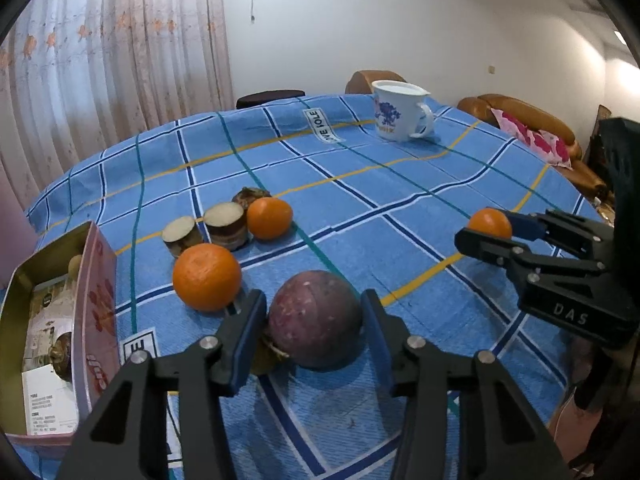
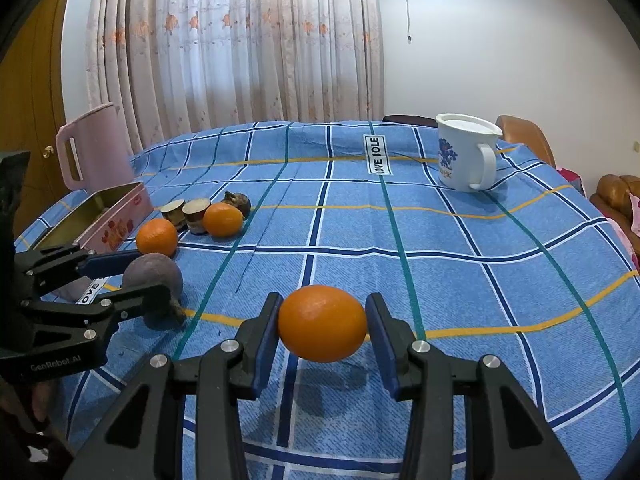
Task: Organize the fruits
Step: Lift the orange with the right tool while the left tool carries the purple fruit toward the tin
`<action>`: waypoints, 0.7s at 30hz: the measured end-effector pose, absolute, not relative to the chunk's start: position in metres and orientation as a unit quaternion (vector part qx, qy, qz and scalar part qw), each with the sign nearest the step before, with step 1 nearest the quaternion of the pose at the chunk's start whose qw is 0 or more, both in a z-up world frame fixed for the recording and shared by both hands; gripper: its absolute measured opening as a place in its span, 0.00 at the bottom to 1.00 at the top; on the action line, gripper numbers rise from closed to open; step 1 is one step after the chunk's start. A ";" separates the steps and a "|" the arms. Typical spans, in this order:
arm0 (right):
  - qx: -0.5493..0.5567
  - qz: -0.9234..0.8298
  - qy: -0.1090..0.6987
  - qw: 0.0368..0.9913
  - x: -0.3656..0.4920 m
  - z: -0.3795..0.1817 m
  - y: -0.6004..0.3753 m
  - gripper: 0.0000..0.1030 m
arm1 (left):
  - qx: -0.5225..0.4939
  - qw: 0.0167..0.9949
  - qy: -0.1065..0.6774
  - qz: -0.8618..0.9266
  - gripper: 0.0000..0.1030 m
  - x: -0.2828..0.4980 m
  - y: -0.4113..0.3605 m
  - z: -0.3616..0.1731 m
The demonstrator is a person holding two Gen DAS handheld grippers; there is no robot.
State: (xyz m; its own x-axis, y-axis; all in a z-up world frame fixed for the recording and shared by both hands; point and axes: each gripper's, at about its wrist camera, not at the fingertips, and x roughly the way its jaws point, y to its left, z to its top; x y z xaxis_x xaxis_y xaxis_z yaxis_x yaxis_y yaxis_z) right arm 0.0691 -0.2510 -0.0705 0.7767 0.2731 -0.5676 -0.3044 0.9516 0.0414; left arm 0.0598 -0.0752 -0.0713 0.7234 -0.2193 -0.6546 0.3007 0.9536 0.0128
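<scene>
My left gripper [image 1: 314, 312] is shut on a round purple fruit [image 1: 316, 320], low over the blue checked cloth; it also shows in the right wrist view [image 2: 154, 274]. My right gripper [image 2: 322, 320] is shut on an orange [image 2: 322, 323] and holds it just above the cloth, its shadow below; the orange also shows at the right of the left wrist view [image 1: 489, 222]. Two more oranges [image 1: 207, 277] [image 1: 269, 217] lie on the cloth, beside two cut brown pieces [image 1: 226, 224] and a dark shrivelled fruit [image 1: 250, 196].
An open pink tin box [image 1: 94, 320] with packets inside stands at the left. A white mug [image 1: 400, 112] stands at the far side. A pink jug [image 2: 94, 148] stands behind the box. A sofa [image 1: 532, 120] lies beyond the table.
</scene>
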 end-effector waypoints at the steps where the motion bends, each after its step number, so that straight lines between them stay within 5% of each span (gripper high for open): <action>1: -0.025 0.154 0.295 0.943 0.069 -0.070 -0.251 0.43 | 0.057 0.927 0.343 -0.141 0.48 0.060 -0.075 -0.071; 21: -0.020 0.164 0.244 0.956 0.055 -0.064 -0.255 0.43 | 0.014 0.953 0.272 -0.134 0.48 0.041 -0.058 -0.054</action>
